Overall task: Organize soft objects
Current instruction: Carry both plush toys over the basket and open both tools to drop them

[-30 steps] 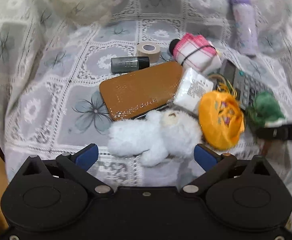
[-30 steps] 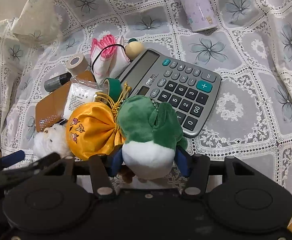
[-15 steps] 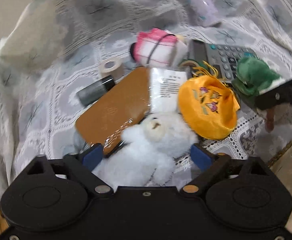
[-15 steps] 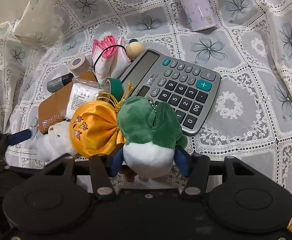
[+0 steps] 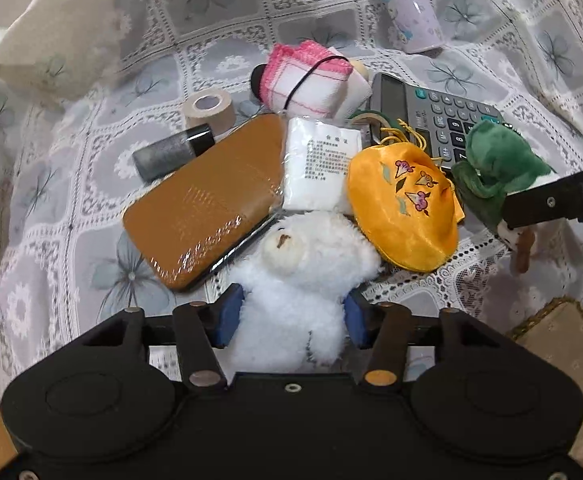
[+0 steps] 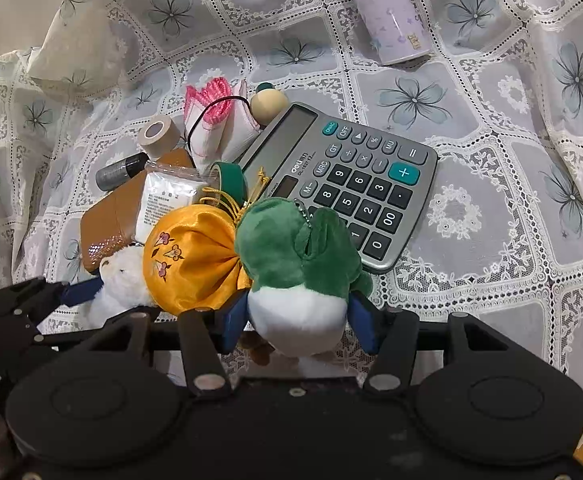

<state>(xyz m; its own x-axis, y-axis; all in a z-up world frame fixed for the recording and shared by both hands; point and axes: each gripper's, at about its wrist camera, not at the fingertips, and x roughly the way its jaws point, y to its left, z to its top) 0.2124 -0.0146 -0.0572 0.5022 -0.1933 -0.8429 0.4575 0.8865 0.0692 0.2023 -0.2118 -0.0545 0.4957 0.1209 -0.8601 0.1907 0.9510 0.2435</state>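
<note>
My left gripper [image 5: 291, 316] is shut on a white plush bear [image 5: 295, 280], its blue pads pressed into the bear's body; the bear also shows in the right wrist view [image 6: 121, 284]. My right gripper [image 6: 297, 322] is shut on a green and white plush toy [image 6: 295, 264], which also shows in the left wrist view [image 5: 495, 164]. An orange satin pouch [image 5: 403, 212] lies between the two toys, touching both; it also shows in the right wrist view [image 6: 191, 260]. A folded pink-edged cloth [image 5: 315, 80] bound with a black band lies further back.
On the lace tablecloth [image 6: 491, 208] lie a grey calculator [image 6: 343, 184], a brown case [image 5: 207, 204], a white sachet [image 5: 319, 164], a grey bottle [image 5: 171, 154], a tape roll [image 5: 209, 108], a green tape ring [image 6: 231, 180], a wooden ball [image 6: 269, 102] and a lilac tube [image 6: 387, 12]. A cardboard box [image 5: 555, 332] stands at right.
My left gripper moved forward around the white bear and closed on it. My right gripper stayed shut on the green toy and barely moved.
</note>
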